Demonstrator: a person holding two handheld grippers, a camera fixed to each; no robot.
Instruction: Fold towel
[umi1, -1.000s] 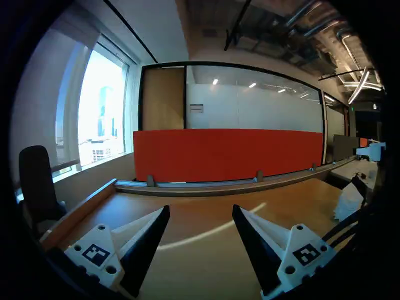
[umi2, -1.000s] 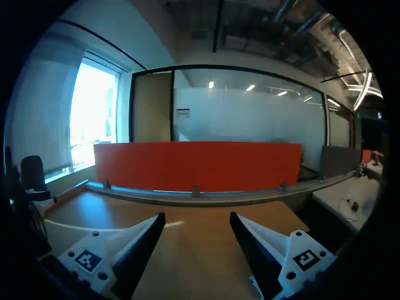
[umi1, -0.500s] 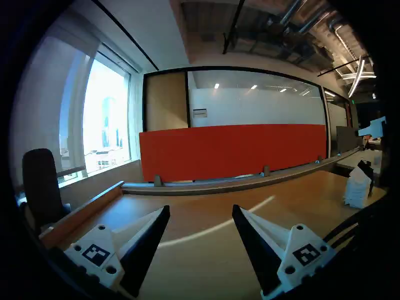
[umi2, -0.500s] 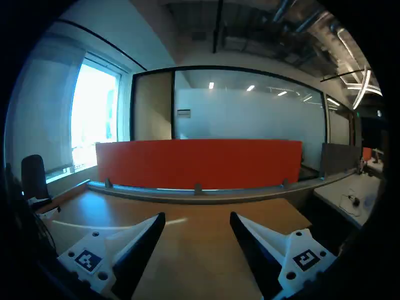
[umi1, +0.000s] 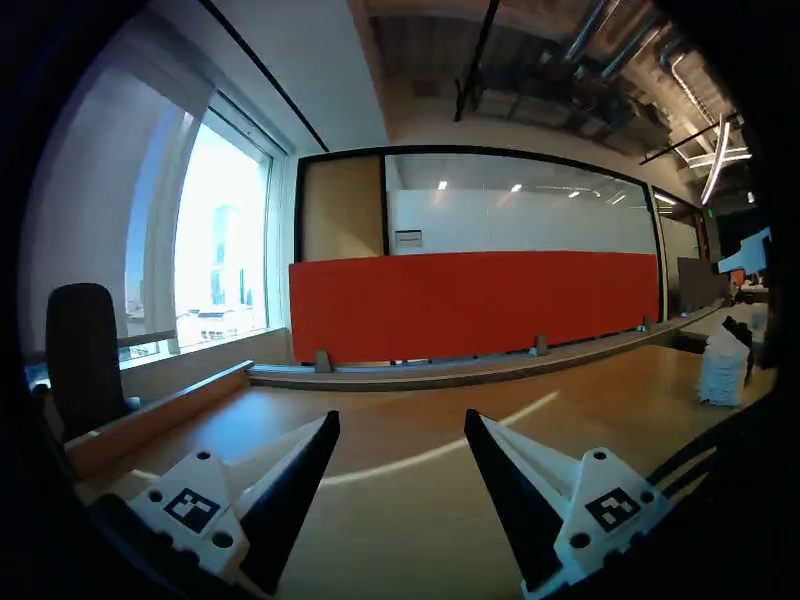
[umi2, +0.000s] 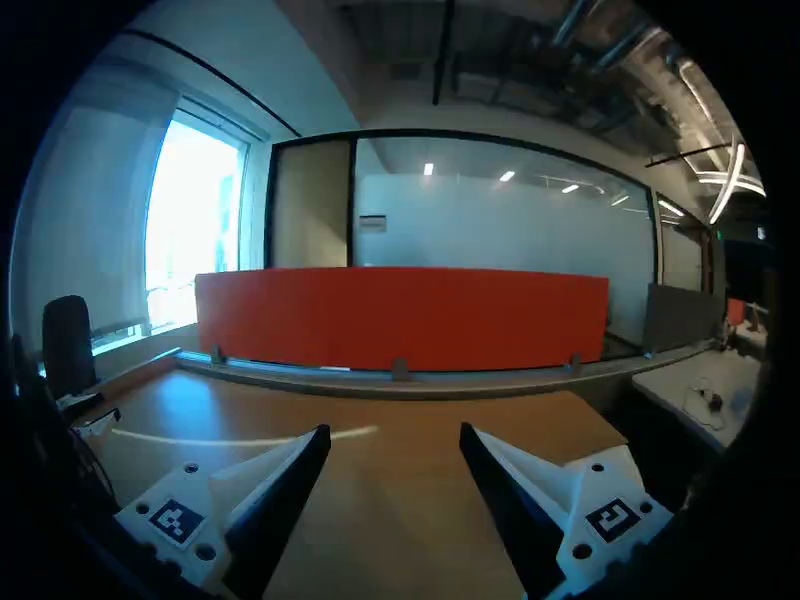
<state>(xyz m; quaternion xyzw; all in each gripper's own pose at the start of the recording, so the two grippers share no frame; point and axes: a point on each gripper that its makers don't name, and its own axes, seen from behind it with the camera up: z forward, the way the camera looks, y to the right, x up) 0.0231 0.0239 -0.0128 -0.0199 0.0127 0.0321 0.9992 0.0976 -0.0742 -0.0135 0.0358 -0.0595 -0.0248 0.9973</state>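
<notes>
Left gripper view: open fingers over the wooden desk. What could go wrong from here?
The left gripper is open and seems low over the desk; a dip could scrape its tips. Swinging right, it might strike the white object there. The right gripper, also open, risks the same scrape.

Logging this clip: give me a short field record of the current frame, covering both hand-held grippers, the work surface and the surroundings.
left hand-held gripper: open, holding nothing, low over the desk
right hand-held gripper: open, holding nothing, low over the desk
work surface: wooden desk
backdrop: red partition along the desk's far edge, glass wall behind it
to the side: bright window, black chair near it
fold: not yet begun
</notes>
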